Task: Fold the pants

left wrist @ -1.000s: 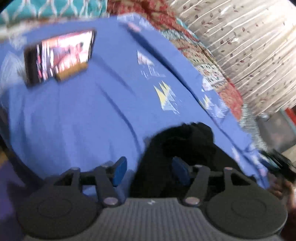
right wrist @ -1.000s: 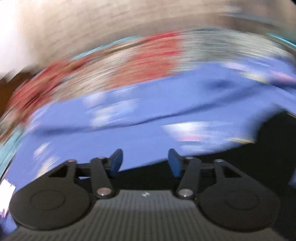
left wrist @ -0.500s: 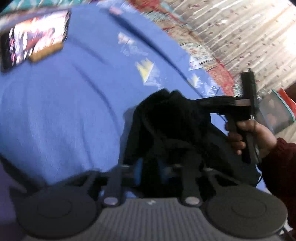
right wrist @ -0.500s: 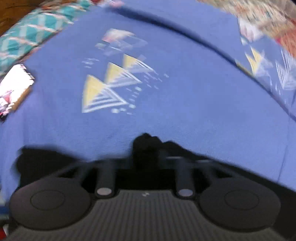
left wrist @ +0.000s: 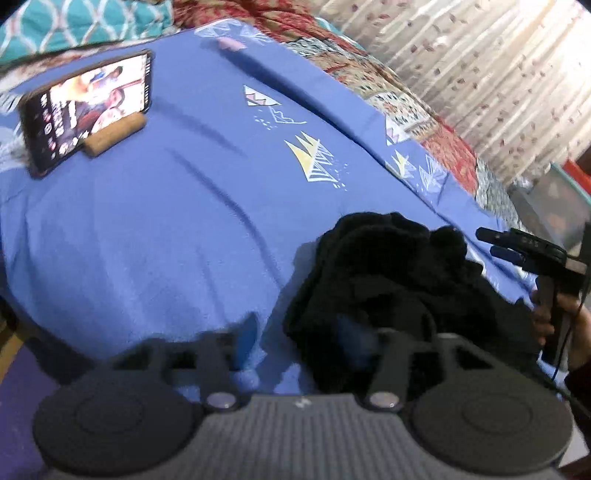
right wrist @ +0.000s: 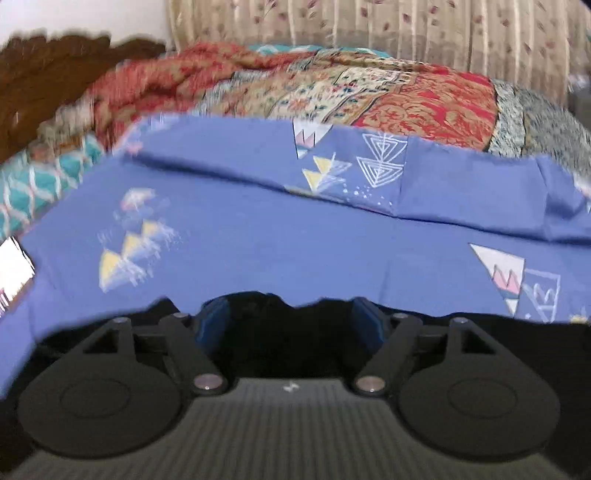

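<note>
Lying in a soft black heap on the bed, the pants (left wrist: pixel 391 280) are bunched up right in front of both claws. The left claw (left wrist: pixel 299 339) is opening its jaws. One blue pad (left wrist: pixel 246 338) is sitting over the bare blue sheet (left wrist: pixel 155 236), and the other pad is half hidden against the dark cloth, so the near edge of the pants is sitting between the two pads without being squeezed. The right claw (right wrist: pixel 291 325) is opening too, with its jaws standing wide apart. Black cloth is lying between and under its blue pads (right wrist: pixel 212 321), but the pads are not pressing on it. Seen from the left claw, the right claw is hanging just past the far right side of the heap, and a hand (left wrist: pixel 569 325) is gripping its handle. Far ahead and to the left of the left claw, a phone (left wrist: pixel 86 110) is leaning on a small wooden stand (left wrist: pixel 114 138) with its screen glowing. Beyond the sheet, a red patterned quilt (right wrist: pixel 369 92) is lying in front of a curtain (right wrist: pixel 406 26).
</note>
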`<state>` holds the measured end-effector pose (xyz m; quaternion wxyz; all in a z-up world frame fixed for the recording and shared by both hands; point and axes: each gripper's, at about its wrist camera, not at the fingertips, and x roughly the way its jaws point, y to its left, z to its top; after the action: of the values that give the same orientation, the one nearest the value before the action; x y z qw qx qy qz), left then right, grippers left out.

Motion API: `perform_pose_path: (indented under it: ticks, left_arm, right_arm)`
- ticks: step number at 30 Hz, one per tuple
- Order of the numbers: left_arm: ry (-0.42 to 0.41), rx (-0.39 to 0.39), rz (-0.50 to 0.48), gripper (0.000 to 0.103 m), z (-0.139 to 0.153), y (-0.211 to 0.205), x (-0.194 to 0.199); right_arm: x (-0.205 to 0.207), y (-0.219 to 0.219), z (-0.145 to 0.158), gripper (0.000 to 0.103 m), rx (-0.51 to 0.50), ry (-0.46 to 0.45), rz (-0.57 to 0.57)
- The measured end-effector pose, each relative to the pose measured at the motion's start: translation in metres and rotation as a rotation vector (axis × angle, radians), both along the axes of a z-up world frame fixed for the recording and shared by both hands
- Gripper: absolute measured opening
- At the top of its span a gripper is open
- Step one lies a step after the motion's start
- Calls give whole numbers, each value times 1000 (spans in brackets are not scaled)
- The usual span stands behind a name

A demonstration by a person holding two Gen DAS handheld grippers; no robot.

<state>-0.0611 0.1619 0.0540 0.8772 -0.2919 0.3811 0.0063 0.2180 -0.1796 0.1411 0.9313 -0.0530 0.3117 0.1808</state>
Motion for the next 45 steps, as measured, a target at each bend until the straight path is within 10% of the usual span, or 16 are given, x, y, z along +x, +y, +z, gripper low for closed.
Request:
perform_pose_path:
  ticks: [8,11,13,15,18,24,28,32,45]
  left_arm:
    - [-16,-8,-64,66,5,-14,21]
    - [9,45,-81,48,0,-21,22]
    - [7,92,-116,28,-2,-27,21]
    - [-19,110,-132,18,2,-30,17]
    - [-70,83,-138,12,13,-18,13]
    - [-154,-7,-47,9,42,32,16]
    - [-67,-17,-22,9,28,47,30]
    - [56,31,6,12,5,49,34]
    - [-133,140,25,21,68,63,25]
  right_arm:
    - [25,78,-2,79,-29,120,284]
    - [45,109,-43,82,-80,306,258]
    - [49,123,-75,70,-175,367,204]
    - [45,128,-81,24,-207,310,183]
    - [57,134,-51,15,-102,238,173]
    - [86,200,0,15,-12,57,242]
    - [106,250,-36,21,-108,93,258]
    - [122,272,-100,60,-180,210,213]
    - [46,74,-30,65,201,114,60]
